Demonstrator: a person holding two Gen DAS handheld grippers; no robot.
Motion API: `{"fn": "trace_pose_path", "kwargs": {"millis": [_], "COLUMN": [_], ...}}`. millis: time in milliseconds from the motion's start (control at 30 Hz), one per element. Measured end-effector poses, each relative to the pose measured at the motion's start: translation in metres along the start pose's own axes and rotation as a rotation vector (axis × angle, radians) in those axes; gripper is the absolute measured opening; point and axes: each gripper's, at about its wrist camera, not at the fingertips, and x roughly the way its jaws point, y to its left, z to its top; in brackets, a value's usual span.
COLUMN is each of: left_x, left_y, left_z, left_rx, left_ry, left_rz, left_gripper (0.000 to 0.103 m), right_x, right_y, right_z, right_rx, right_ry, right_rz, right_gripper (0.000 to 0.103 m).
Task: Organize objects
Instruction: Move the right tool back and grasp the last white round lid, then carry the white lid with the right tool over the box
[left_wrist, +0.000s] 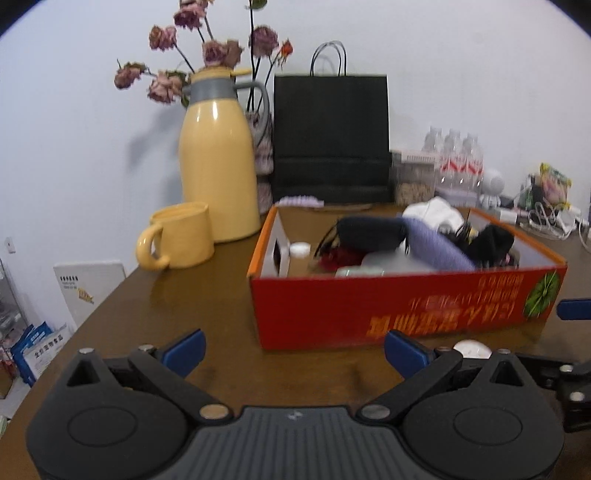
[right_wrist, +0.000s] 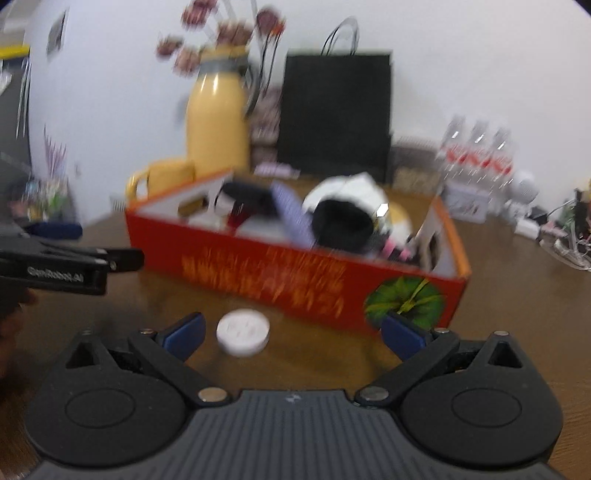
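A lived-in home corner: a brown wooden bench against a white wall carries a yellow thermos jug, matching mug, dried roses and bottled water.

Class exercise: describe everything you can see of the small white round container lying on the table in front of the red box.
The small white round container is a low, flat disc, plastic by its look, with faint raised marks on its top. It lies flat on the brown wooden table, just before the red box, apart from it. It sits between the right gripper's open fingers, nearer the left one, untouched.
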Motion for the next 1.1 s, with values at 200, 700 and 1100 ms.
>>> {"fn": "trace_pose_path", "kwargs": {"millis": [200,700,1100], "left_x": [0.011,0.013,-0.002], "left_y": [0.007,0.011,0.004], "left_z": [-0.005,-0.003,0.065], "left_rx": [-0.026,-0.070,-0.068], "left_ry": [0.040,0.046,-0.105], "left_rz": [0.004,-0.010,-0.059], "left_gripper": [0.103,0.103,0.103], "right_x": [0.034,0.026,-0.004], "right_y": [0.011,0.018,-0.013], "right_z": [0.005,0.008,0.056], "right_rx": [0.043,0.017,0.046], "right_ry": [0.126,0.044,-0.168], "right_rz": [0.051,0.050,0.000], "right_gripper": [0.083,0.039,0.039]}}
